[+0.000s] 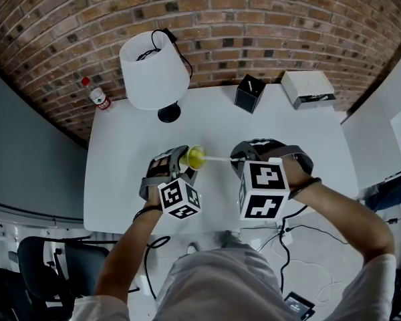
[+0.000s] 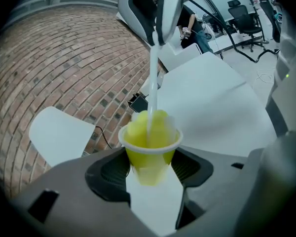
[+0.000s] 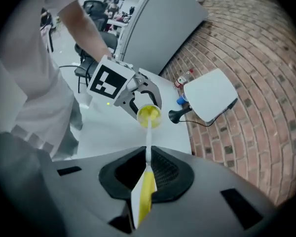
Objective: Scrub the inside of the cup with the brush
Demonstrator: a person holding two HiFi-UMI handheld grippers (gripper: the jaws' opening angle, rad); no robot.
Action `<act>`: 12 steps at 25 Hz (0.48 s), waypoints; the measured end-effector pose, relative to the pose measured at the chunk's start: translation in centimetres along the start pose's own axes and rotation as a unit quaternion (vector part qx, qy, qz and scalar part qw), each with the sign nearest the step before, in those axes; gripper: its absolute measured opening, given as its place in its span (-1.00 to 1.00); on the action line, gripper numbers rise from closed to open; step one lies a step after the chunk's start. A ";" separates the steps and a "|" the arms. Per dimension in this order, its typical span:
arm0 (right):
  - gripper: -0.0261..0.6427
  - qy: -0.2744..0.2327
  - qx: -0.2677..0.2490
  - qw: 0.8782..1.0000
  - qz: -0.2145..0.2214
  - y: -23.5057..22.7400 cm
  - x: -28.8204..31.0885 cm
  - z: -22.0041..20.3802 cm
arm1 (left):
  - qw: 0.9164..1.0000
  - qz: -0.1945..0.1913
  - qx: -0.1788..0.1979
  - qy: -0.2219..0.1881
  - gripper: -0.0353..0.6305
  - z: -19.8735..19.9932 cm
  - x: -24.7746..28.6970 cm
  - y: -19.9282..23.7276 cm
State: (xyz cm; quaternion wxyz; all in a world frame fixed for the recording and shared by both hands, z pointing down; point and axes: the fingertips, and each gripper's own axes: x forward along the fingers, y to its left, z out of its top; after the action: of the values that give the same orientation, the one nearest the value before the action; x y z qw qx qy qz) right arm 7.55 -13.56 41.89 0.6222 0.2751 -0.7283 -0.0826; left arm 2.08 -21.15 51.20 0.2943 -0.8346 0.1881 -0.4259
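My left gripper (image 1: 184, 160) is shut on a small clear cup (image 2: 150, 152) and holds it above the white table (image 1: 307, 139), tilted toward the right gripper. The brush's yellow sponge head (image 2: 149, 127) fills the cup's inside. Its thin white handle (image 1: 217, 158) runs from the cup (image 1: 195, 156) to my right gripper (image 1: 244, 160), which is shut on the handle's yellow and white end (image 3: 144, 194). In the right gripper view the cup (image 3: 149, 115) sits straight ahead between the left gripper's jaws.
A white table lamp (image 1: 154, 69) with a black base stands at the table's back left. A black box (image 1: 249, 93) and a white box (image 1: 308, 89) sit at the back. A bottle (image 1: 97, 97) stands by the brick wall. Cables and an office chair (image 1: 50, 266) lie on the floor.
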 end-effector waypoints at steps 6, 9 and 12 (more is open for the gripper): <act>-0.83 -0.016 0.116 0.991 0.061 0.3 0.1 -0.3 | 1.000 0.012 0.007 -0.001 -0.08 0.2 -0.3 0.0; -0.83 -0.032 0.188 0.977 0.096 0.1 0.0 0.1 | 1.000 0.017 0.010 0.000 -0.08 0.1 -0.3 0.0; -0.83 -0.030 0.245 0.961 0.121 0.1 0.2 -0.6 | 1.000 0.021 0.011 -0.002 -0.08 0.2 -0.4 0.1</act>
State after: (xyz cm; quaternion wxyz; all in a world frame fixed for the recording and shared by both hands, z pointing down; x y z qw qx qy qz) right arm 8.05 -13.43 42.19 0.5188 0.3264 -0.7726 0.1658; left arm 2.04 -20.97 50.77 0.3127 -0.8281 0.2002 -0.4201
